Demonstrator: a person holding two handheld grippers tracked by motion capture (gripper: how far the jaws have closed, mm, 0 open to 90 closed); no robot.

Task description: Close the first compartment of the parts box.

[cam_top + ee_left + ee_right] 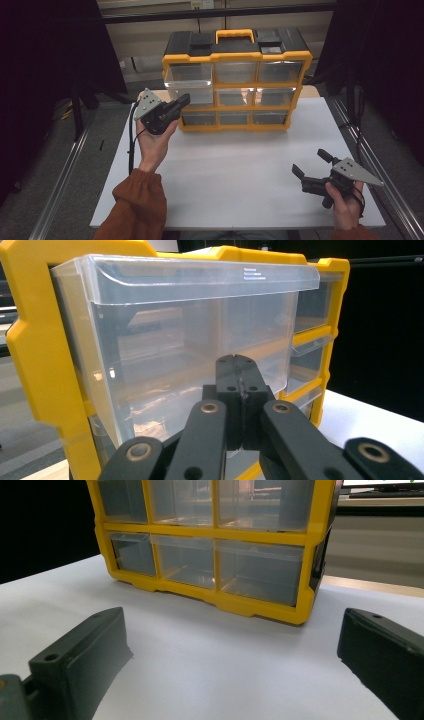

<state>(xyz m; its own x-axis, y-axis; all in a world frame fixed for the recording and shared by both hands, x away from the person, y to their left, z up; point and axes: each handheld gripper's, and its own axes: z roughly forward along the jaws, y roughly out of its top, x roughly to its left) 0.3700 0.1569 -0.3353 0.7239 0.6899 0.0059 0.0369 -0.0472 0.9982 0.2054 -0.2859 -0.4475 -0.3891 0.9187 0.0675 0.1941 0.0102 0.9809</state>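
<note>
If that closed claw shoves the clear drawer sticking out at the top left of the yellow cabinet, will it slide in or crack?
The clear drawer probably slides: it sits partly out of the yellow cabinet. It looks empty, so likely light. Thin plastic may flex under the shut left claw.

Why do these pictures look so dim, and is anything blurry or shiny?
High view: dark surroundings, only the white table looks bright. Left gripper view: the shut left claw is sharp, and the clear drawer shows soft reflections. Right gripper view: the right claw stands open, slightly soft at close range.
</note>
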